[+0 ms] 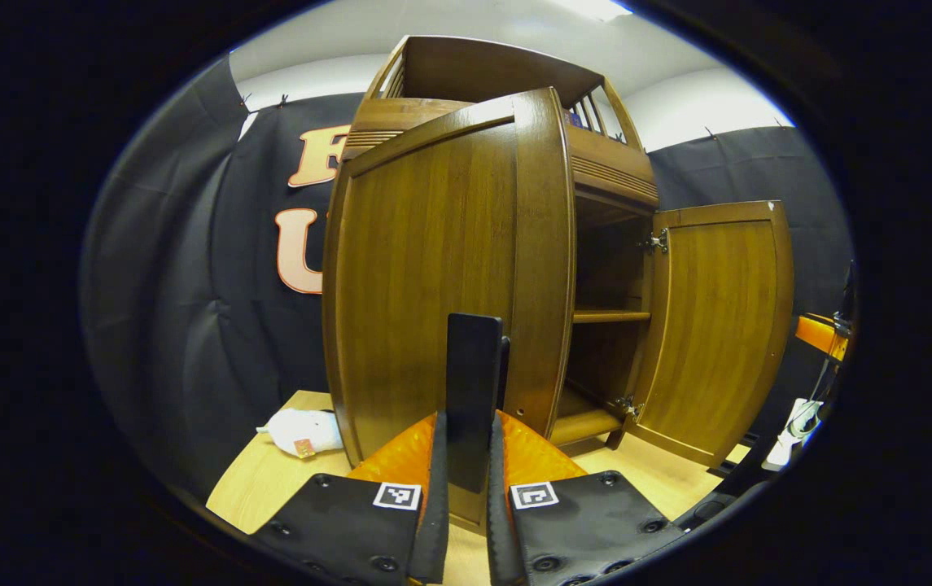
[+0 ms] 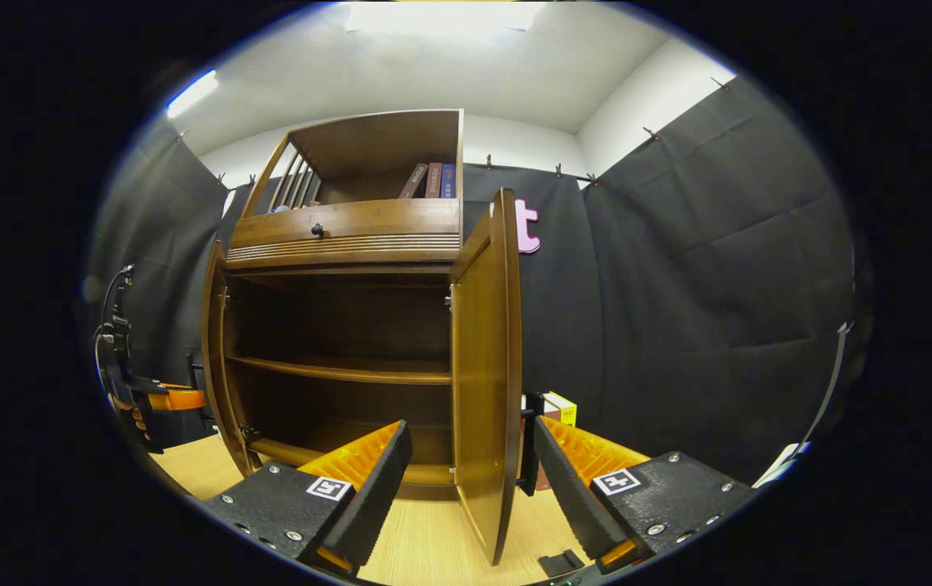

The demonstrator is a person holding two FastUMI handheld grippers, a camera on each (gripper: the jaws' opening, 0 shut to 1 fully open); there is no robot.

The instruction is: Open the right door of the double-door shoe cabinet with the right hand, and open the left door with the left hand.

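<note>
The wooden shoe cabinet [image 2: 335, 236] stands with both doors swung out and its shelves [image 2: 343, 372] bare. In the left gripper view the left door [image 1: 425, 268] looms close, and my left gripper [image 1: 470, 456] is shut on its dark upright handle [image 1: 474, 358]. The right door [image 1: 718, 325] stands open farther off. In the right gripper view the right door [image 2: 486, 366] is seen edge-on between the wide-apart fingers of my open right gripper [image 2: 470, 480]; its dark handle [image 2: 527, 443] sits just inside the right finger. The left gripper [image 2: 136, 399] and a hand show at far left.
A white plush toy [image 1: 303, 431] lies on the light wooden floor [image 1: 270, 480] left of the cabinet. Books [image 2: 433, 181] stand in the top shelf above a drawer with a knob [image 2: 317, 230]. A yellow box [image 2: 559, 409] sits behind the right door, by the black cloth wall.
</note>
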